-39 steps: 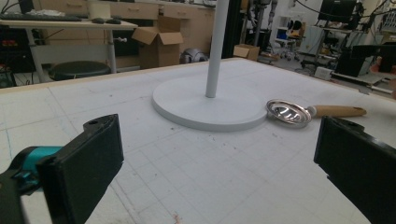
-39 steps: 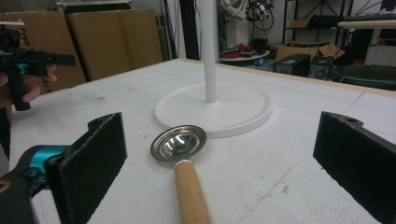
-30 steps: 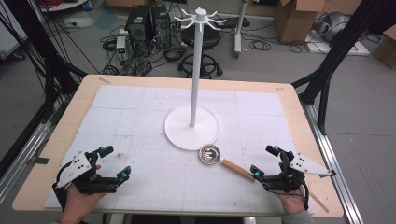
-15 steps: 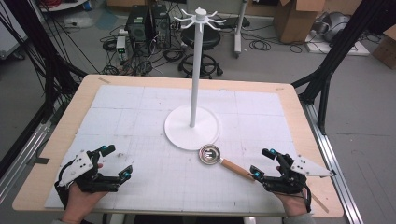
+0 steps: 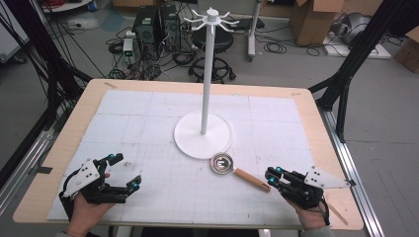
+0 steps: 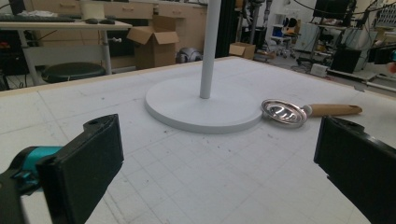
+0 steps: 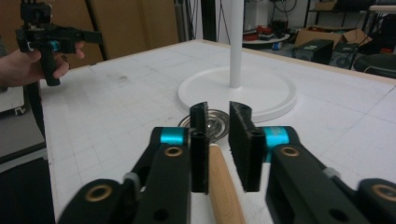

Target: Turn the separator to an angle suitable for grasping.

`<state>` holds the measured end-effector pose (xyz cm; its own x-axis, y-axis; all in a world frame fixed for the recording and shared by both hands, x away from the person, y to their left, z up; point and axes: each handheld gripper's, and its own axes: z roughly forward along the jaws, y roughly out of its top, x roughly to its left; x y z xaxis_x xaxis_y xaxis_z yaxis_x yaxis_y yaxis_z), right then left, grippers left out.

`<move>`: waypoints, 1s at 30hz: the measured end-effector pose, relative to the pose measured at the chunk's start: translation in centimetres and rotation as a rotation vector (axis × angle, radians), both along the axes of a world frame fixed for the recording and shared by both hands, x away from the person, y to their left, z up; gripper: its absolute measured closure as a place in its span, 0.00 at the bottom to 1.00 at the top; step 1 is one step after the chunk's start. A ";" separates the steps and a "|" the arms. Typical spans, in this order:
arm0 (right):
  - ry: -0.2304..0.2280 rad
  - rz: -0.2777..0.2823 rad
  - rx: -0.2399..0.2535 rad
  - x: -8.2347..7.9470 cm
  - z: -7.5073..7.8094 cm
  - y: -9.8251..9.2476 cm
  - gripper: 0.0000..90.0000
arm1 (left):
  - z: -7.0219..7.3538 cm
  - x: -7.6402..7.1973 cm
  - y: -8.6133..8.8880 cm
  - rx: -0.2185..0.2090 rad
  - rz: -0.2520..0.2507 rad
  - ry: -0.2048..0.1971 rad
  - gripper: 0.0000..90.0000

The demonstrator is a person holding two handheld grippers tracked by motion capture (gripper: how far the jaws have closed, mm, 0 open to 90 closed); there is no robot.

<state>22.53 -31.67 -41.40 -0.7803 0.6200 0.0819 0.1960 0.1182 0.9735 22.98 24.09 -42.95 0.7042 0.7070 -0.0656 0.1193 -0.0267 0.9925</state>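
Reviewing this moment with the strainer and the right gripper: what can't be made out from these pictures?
- Right gripper view: whether the pads press the strainer's wooden handle; a gap shows on one side.
- Same view: the strainer bowl, partly hidden behind the jaws.
- High view: the handle's end under the right gripper, too small to judge.
- Left gripper view: the white stand, its top cut off by the upper edge.

Robotics lab, computer towers [image 5: 158,24] and tangled cables [image 5: 276,47] on floor, cardboard boxes [image 5: 316,19]

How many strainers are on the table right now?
1. The strainer lies just in front of the white stand's base, its wooden handle running between the right tongs.
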 end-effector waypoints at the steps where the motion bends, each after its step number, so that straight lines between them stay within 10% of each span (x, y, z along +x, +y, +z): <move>1: 0.001 -0.004 -0.011 0.0 -0.1 0.1 0.95 | 0.0 0.0 0.0 -0.001 0.001 0.000 0.02; 30: 0.172 0.105 -0.152 2.0 -2.4 2.7 1.00 | -0.1 -0.4 0.2 0.000 0.004 0.005 0.02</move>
<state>24.52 -28.96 -43.75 -0.8240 0.5512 0.1309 0.3358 0.2891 0.8965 22.62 24.31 -43.06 0.7013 0.7096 -0.0687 0.1241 -0.0266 0.9919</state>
